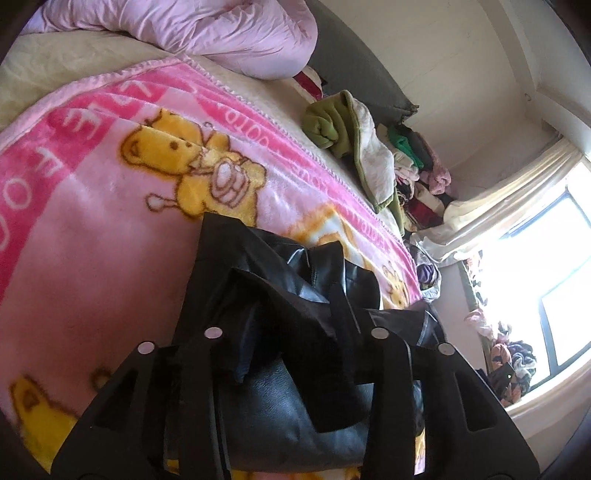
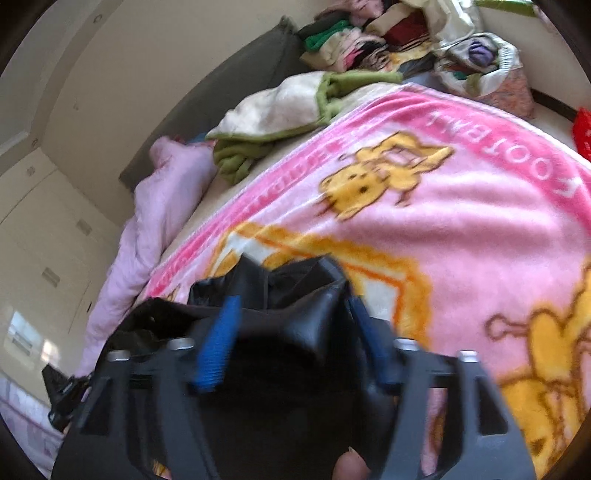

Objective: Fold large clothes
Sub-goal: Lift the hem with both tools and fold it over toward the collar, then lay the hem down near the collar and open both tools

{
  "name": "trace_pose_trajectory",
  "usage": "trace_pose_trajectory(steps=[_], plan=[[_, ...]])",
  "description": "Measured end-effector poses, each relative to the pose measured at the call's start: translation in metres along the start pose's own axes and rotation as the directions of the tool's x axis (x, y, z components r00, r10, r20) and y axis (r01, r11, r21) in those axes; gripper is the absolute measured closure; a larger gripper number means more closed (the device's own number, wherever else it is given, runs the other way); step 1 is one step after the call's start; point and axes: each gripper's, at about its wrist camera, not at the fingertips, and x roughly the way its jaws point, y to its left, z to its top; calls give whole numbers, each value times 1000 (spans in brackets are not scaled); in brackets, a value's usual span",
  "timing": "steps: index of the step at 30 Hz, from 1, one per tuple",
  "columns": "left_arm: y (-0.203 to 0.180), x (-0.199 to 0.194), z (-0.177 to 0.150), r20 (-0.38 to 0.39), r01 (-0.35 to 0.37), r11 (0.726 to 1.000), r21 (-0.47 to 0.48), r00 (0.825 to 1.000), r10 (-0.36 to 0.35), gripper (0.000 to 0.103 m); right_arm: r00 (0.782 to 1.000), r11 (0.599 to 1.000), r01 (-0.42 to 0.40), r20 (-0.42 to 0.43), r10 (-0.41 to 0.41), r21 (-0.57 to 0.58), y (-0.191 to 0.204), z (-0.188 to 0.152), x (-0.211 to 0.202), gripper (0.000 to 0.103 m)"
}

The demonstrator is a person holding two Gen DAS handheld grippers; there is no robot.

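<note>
A black leather-look garment (image 1: 295, 387) lies bunched on a pink bear-print blanket (image 1: 92, 221) on the bed. My left gripper (image 1: 275, 291) stands over it, black fingers spread wide with folds of the garment between and over them; the fingertips are hidden by the fabric. In the right wrist view the same black garment (image 2: 291, 302) lies between the blue-padded fingers (image 2: 219, 347) of my right gripper (image 2: 291, 291), which are apart with a bunch of it between them. The view is blurred.
A pale pink duvet (image 1: 207, 33) lies at the head of the bed. A green and cream blanket (image 1: 354, 144) and piles of clothes (image 1: 417, 170) sit by the wall. A bright window (image 1: 546, 266) is at right. Wardrobe doors (image 2: 40, 240) stand to the left.
</note>
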Motion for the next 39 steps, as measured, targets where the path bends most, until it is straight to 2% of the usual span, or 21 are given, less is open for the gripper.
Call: trace_pose_trajectory(steps=[2, 4, 6, 10, 13, 19, 20, 21, 22, 23, 24, 25, 29, 31, 33, 39], plan=[[-1, -5, 2, 15, 6, 1000, 3, 1000, -6, 62, 1000, 1000, -1, 16, 1, -5, -4, 2, -6, 30], [-2, -10, 6, 46, -44, 999, 17, 998, 43, 39, 999, 999, 28, 16, -28, -26, -6, 1, -7, 30], [-4, -20, 11, 87, -94, 995, 43, 992, 90, 38, 999, 996, 50, 14, -49, -69, -6, -1, -6, 30], [-2, -17, 13, 71, -176, 980, 91, 983, 170, 38, 994, 978, 108, 11, -107, -180, 0, -8, 2, 30], [-6, 2, 7, 37, -249, 953, 174, 968, 247, 38, 987, 945, 160, 14, -163, -287, 11, -12, 14, 30], [-3, 47, -5, -24, -354, 884, 305, 925, 379, 38, 977, 891, 188, -16, -213, -414, 28, -16, 46, 30], [-3, 53, -7, -21, -364, 873, 325, 920, 391, 40, 976, 888, 189, -19, -217, -420, 29, -16, 50, 32], [-4, 57, -8, -19, -364, 863, 350, 918, 395, 53, 976, 885, 187, -23, -217, -427, 29, -16, 54, 47], [-6, 58, -9, -19, -356, 862, 361, 921, 388, 69, 975, 881, 190, -18, -219, -434, 30, -17, 55, 58], [-8, 59, -11, -12, -360, 854, 376, 919, 393, 71, 972, 874, 209, -4, -235, -439, 30, -17, 56, 76], [-10, 58, -12, 3, -367, 846, 387, 918, 397, 86, 971, 874, 221, 17, -237, -433, 28, -17, 54, 90], [-12, 56, -12, 10, -357, 848, 393, 923, 384, 99, 975, 883, 211, 29, -219, -419, 27, -16, 51, 91], [-27, 35, -3, 79, -324, 865, 384, 945, 319, 99, 989, 933, 136, 101, -108, -333, 25, -2, 25, 93], [-39, 29, 5, 116, -333, 854, 400, 942, 314, 100, 991, 947, 112, 108, -83, -302, 27, 8, 22, 93], [-41, 30, 12, 121, -332, 861, 385, 943, 310, 99, 990, 953, 100, 125, -67, -287, 28, 18, 24, 93], [-30, 62, 19, 88, -377, 851, 365, 924, 372, 96, 984, 940, 178, 77, -163, -290, 28, 21, 62, 95]])
